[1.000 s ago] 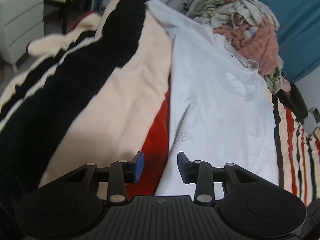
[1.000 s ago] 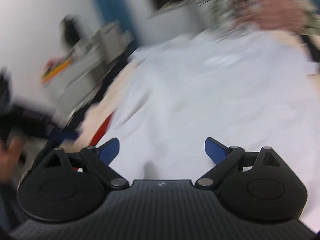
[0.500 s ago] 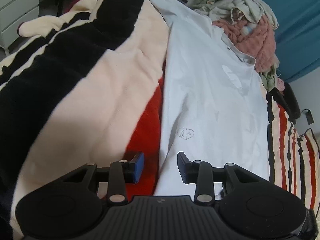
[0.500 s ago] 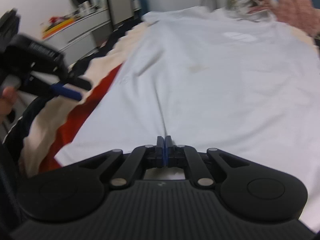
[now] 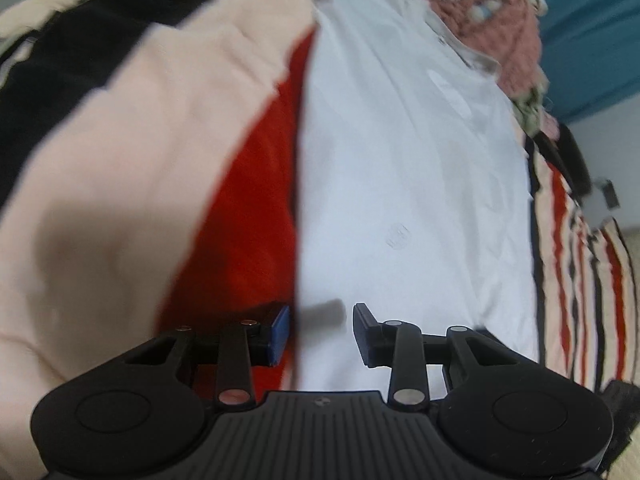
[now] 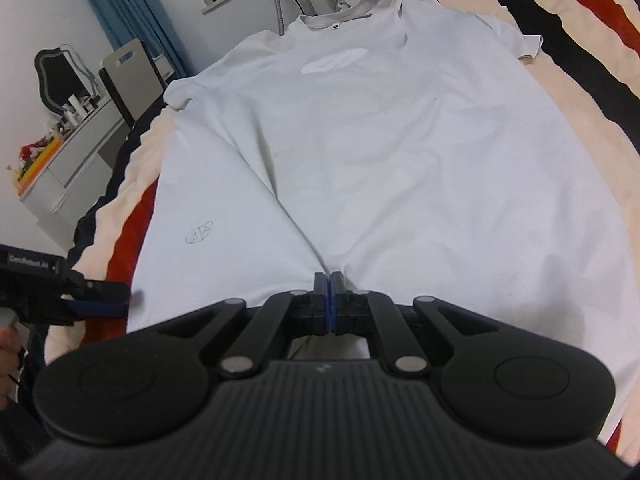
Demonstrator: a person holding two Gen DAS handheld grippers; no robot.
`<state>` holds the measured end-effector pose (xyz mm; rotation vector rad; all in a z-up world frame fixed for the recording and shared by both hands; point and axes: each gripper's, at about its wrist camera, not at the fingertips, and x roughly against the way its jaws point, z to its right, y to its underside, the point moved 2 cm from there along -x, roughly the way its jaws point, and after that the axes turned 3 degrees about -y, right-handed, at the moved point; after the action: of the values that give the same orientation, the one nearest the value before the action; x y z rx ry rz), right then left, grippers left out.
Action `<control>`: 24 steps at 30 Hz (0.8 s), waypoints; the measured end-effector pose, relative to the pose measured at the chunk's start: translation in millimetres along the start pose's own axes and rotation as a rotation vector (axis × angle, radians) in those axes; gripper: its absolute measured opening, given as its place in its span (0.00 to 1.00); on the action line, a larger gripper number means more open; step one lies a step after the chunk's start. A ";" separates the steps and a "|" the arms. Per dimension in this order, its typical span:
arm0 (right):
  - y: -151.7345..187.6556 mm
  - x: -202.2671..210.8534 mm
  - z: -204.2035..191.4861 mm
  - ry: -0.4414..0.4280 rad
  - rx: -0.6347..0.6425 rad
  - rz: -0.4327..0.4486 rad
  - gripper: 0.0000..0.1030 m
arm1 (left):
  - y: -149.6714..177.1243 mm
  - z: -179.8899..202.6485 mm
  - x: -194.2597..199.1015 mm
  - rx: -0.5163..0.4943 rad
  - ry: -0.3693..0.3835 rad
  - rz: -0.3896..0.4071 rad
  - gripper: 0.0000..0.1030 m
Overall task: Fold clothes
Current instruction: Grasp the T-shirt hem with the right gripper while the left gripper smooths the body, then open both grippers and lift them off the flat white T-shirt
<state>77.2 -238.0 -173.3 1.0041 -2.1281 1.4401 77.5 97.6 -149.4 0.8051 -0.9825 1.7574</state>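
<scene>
Right wrist view: we see the white T-shirt (image 6: 384, 152) spread flat on the striped blanket (image 6: 580, 40) of the bed, collar away from us. The right gripper (image 6: 329, 300) has its jaws clenched on the shirt's near hem, creases fanning out from the pinch. The left gripper (image 6: 100, 304) sits at the shirt's left hem corner; in its own view its jaws stand apart, straddling the shirt's side edge. A clothes pile (image 5: 480, 12) lies beyond the collar. A grey dresser (image 6: 68, 160) stands left of the bed.
</scene>
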 end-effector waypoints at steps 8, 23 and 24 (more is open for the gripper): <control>0.7 5.4 0.6 -0.034 -0.007 0.013 0.06 | 22.1 16.6 -12.6 -0.105 -0.070 -0.059 0.02; 0.9 42.4 -56.2 -0.178 0.235 0.168 0.75 | -4.6 -11.6 73.8 -0.187 -0.395 0.000 0.02; 1.2 43.9 -56.5 -0.180 0.238 0.173 0.75 | -5.2 -13.5 73.1 -0.182 -0.388 0.001 0.02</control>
<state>42.4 -201.5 -122.7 1.0922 -2.2559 1.7817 55.7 140.6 -92.6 1.0481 -1.3764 1.5139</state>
